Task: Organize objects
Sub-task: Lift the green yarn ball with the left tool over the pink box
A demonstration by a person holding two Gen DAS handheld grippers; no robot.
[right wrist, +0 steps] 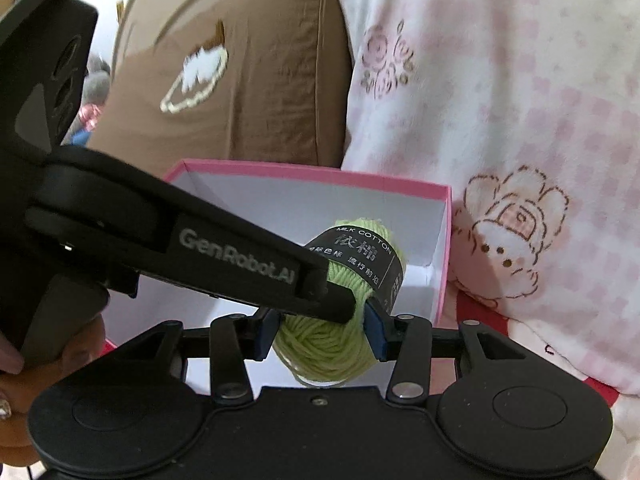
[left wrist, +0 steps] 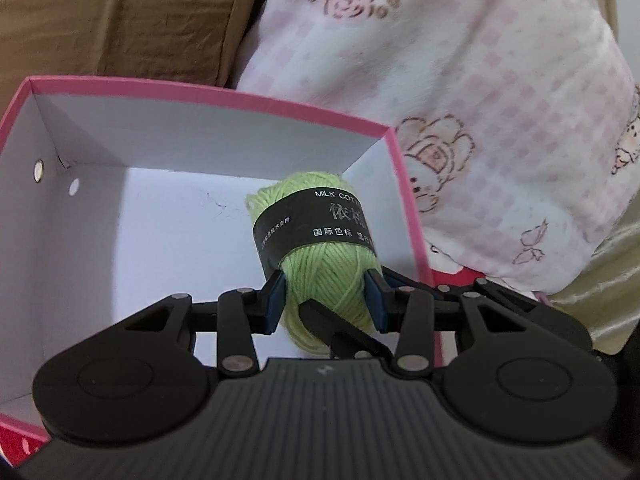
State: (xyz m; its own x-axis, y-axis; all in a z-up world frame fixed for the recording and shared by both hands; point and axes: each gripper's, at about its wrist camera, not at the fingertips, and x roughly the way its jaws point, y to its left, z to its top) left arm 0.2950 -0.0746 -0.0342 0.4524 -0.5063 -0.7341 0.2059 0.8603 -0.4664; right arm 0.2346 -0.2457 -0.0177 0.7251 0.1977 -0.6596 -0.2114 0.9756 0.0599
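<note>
A light green yarn ball (left wrist: 320, 268) with a black paper band hangs inside an open white box with a pink rim (left wrist: 200, 92). My left gripper (left wrist: 325, 304) is shut on the ball's near end, blue pads pressing both sides. A black finger of the other gripper (left wrist: 332, 320) crosses in front of the ball. In the right wrist view my right gripper (right wrist: 320, 332) is also shut on the yarn ball (right wrist: 320, 352), over the same box (right wrist: 320, 174). The left gripper's finger (right wrist: 240, 260) reaches in from the left onto the ball.
A brown cushion (left wrist: 140, 20) with cream embroidery stands behind the box. A pink-and-white blanket with bear prints (left wrist: 500, 120) bulges close along the box's right side. A hand (right wrist: 12, 360) holds the left gripper at the lower left. Red fabric (right wrist: 480, 312) lies under the box.
</note>
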